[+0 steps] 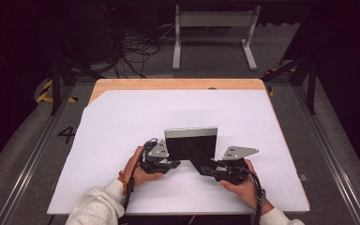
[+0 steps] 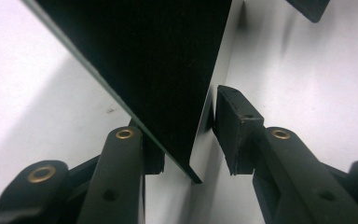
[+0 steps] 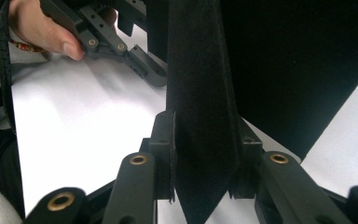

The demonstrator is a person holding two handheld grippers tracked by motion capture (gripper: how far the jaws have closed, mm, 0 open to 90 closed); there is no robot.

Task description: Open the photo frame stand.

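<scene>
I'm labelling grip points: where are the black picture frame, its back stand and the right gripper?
black picture frame (image 1: 190, 148): high view, black back panel.
back stand (image 3: 200, 116): right gripper view, its flat face.
right gripper (image 3: 200, 161): right gripper view, between its pads.

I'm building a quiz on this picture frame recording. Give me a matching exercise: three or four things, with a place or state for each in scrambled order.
Things:
1. right gripper
2. left gripper
3. picture frame
4. white sheet

Places or states:
A. covers most of the wooden table
B. stands upright between both hands
C. pads pressed on the black back stand
D. one pad apart from the frame's edge

Pairs: 1-C, 2-D, 3-B, 4-A
</scene>
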